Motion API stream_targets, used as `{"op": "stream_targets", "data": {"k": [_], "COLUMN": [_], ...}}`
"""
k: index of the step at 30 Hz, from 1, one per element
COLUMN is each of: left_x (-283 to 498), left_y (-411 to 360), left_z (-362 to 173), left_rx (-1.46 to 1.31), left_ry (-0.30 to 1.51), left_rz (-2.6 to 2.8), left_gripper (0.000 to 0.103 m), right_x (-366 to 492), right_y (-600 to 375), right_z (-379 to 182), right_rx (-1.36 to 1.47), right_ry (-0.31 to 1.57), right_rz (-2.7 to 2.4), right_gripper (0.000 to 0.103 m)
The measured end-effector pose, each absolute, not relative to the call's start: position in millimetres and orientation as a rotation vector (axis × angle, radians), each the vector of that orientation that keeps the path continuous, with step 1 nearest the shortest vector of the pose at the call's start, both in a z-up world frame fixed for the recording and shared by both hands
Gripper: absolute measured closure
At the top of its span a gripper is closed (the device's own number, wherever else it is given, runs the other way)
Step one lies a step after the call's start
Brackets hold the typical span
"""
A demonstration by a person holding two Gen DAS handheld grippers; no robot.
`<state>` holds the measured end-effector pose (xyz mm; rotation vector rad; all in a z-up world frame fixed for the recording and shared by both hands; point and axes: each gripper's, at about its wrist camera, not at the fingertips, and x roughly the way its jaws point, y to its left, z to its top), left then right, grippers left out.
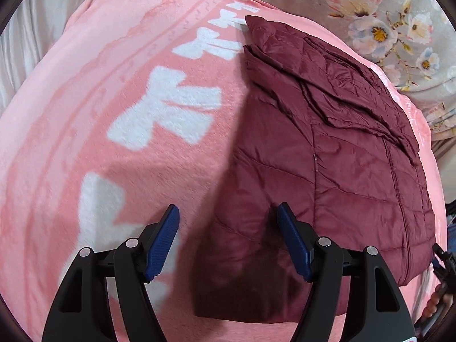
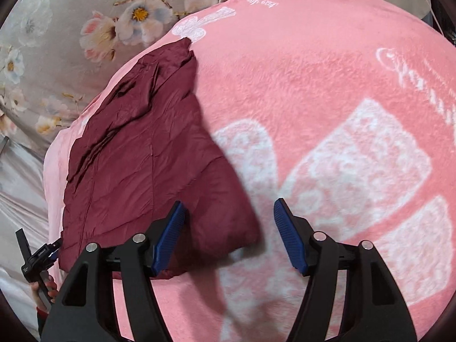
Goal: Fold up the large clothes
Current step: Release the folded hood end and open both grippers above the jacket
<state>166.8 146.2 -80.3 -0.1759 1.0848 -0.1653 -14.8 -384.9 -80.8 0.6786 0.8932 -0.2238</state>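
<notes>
1. The maroon puffer jacket (image 1: 327,148) was lying folded into a rough rectangle on a pink fleece blanket (image 1: 114,114) with big white prints, which was spread over a bed.
2. It looked pretty flat. A folded-over layer with creases sat along its far side, and the quilted stitching showed on the part nearer to the grippers.
3. The left gripper (image 1: 228,239) was hanging above the jacket's near left edge with its blue pads spread wide and nothing between them, so it was released.
4. The right gripper (image 2: 230,233) was the same deal: pads apart, empty, above the jacket's near right corner, half over jacket and half over blanket.
5. Neither tong was touching the fabric as far as I could see.
6. Beyond the blanket there was a grey floral bedsheet (image 2: 57,28) on the far side.
7. At the edge of each wrist view you could just catch the other tool, with a bit of the person's hand (image 2: 42,287) around its handle.
</notes>
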Motion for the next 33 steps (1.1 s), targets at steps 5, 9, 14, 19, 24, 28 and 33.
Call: {"op": "stream_targets", "data": {"k": [5, 9, 14, 19, 24, 28, 33], "left_x": [164.7, 155.7, 128.4, 70.9, 15.1, 14.6, 84.6], "left_y": [135.2, 132.1, 144.2, 164.6, 188.6, 186.7, 160.4], "left_z": [-79.4, -68.5, -38.2, 3.4, 50.3, 97.0, 117.6], "left_rx": [-0.207, -0.187, -0.221, -0.236, -0.280, -0.280, -0.218], "left_ry": [1.107, 1.089, 1.060, 1.046, 0.988, 0.841, 0.751], "left_rz": [-0.175, -0.194, -0.266, -0.328, -0.359, -0.373, -0.335], "left_gripper": [0.065, 0.098, 0.099, 0.100, 0.100, 0.100, 0.099], "right_x": [5.6, -2.9, -30.9, -92.9, -144.0, -133.9, -68.3], "right_y": [-365.3, -357.1, -352.4, -326.6, -317.1, -316.0, -336.1], "right_z": [-82.9, -79.0, -46.4, 7.1, 54.9, 101.9, 117.5], "right_rx": [0.679, 0.687, 0.653, 0.517, 0.457, 0.417, 0.443], "right_ry": [0.877, 0.867, 0.795, 0.748, 0.661, 0.520, 0.450], "right_rz": [-0.224, -0.196, -0.162, -0.116, -0.141, -0.138, -0.137], "right_gripper": [0.048, 0.090, 0.097, 0.097, 0.097, 0.097, 0.097]}}
